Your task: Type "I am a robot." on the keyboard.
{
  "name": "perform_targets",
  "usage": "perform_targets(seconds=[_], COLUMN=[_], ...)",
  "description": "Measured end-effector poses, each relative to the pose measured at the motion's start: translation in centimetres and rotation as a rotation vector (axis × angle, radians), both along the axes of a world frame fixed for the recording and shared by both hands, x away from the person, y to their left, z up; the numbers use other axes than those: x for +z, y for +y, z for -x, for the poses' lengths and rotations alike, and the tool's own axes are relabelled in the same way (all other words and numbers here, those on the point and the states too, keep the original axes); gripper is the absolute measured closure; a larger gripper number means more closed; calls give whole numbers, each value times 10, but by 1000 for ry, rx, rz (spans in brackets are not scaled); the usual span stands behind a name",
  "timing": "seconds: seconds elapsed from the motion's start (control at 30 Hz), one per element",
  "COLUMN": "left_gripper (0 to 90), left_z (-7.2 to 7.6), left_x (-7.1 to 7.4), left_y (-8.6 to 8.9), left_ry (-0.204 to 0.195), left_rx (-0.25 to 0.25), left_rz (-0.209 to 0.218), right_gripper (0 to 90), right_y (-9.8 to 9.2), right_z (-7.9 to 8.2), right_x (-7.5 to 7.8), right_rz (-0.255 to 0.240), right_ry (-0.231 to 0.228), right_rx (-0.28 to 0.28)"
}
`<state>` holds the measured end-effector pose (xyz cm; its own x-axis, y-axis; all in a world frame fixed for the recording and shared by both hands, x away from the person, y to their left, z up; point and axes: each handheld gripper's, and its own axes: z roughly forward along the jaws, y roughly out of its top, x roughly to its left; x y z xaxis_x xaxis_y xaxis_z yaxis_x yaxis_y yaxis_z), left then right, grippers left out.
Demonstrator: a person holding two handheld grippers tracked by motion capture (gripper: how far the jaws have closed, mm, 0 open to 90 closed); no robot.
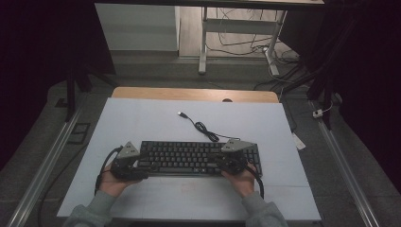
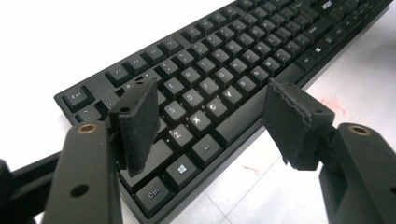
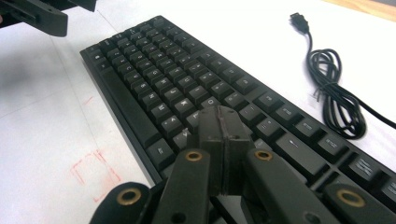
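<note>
The keyboard (image 1: 198, 157) lies on the white surface (image 1: 142, 118). Left tongs (image 2: 212, 126) stand wide over its left keys. Right tongs (image 3: 223, 126) are closed, apparently empty, above the right keys. The cable (image 3: 336, 100) is coiled behind; the surface's far half is open.

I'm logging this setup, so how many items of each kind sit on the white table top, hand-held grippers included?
Black full-size computer keyboard: 1
Black coiled USB cable with plug: 1
Black two-jaw hand-held grippers: 2, the left gripper and the right gripper
Total: 4
</note>
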<state>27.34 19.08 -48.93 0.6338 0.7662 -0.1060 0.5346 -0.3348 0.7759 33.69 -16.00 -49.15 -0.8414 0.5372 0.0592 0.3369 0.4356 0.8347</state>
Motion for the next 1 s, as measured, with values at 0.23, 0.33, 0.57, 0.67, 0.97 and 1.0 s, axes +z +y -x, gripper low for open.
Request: perform_targets(seconds=[0.23, 0.33, 0.57, 0.67, 0.97, 1.0], left_gripper=[362, 362, 362, 362, 362, 362], left_z=[1, 1, 1, 1, 1, 1], left_x=[2, 2, 0, -1, -1, -1], left_y=[-1, -2, -2, -3, -3, -3], left_ry=[-8, -7, -3, 1, 4, 4], left_rx=[-4, -9, -8, -12, -13, -12], left_rz=[-8, -11, -14, -20, -16, -16], right_gripper=[897, 897, 896, 896, 894, 895], right_y=[16, 22, 31, 37, 58, 60], right_z=[-9, -13, -25, -28, -36, -36], right_x=[1, -1, -10, -11, -18, -19], right_rz=[17, 36, 71, 82, 132, 139], right_ry=[-3, 8, 44, 51, 56, 55], right_rx=[-3, -7, -10, -4, 14, 13])
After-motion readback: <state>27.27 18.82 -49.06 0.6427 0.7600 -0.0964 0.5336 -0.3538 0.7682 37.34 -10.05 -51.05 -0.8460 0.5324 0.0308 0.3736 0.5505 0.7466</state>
